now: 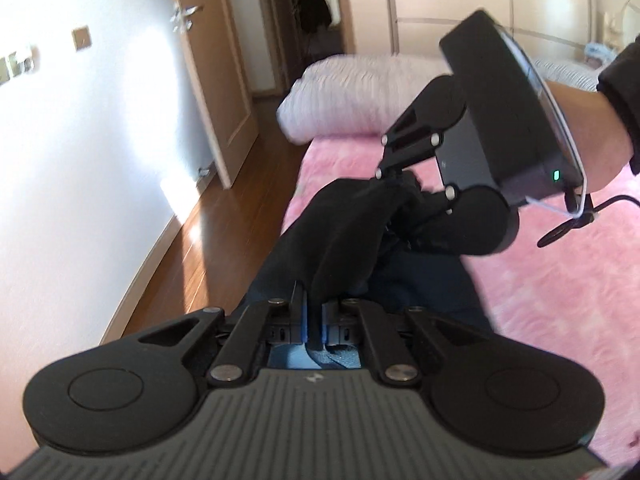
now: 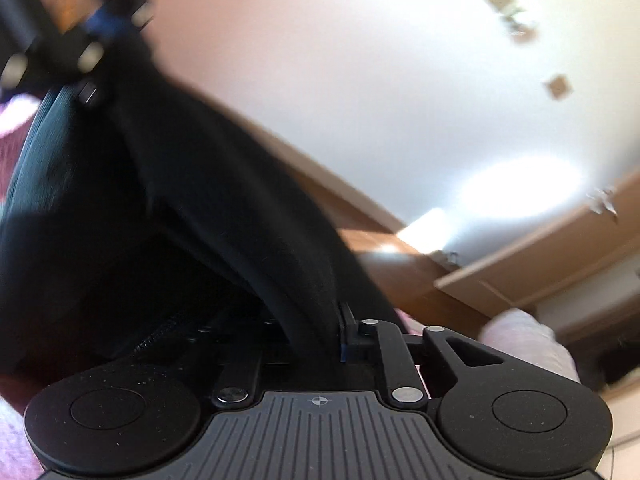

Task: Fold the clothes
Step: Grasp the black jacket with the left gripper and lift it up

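Bedroom w/ pink fuzzy blanket [image 1: 560, 300] over the bed, pale pink pillow [image 1: 360, 96] at far end, wood floor [image 1: 208, 232] and white wall [image 1: 80, 160] on the left, open wooden door [image 1: 216, 80] far left. Black garment [image 1: 344, 232] lies bunched along the blanket's left edge, part lifted off it. Your left gripper [image 1: 314, 316] is clenched on a ridge of that fabric, near side; blue pads barely visible either side of the cloth. Your right gripper [image 1: 400, 184] is farther along the same garment, tips buried in folds, hand [image 1: 592, 132] and dark sleeve behind it at right. Right wrist view: right gripper [image 2: 336, 336] jaws clamped on a thick black fold, cloth stretched up-left toward the left gripper [image 2: 100, 28], blurred. Zipper [image 2: 160, 332] shows low on the garment, left of the right gripper's jaws. Garment type: can't tell.
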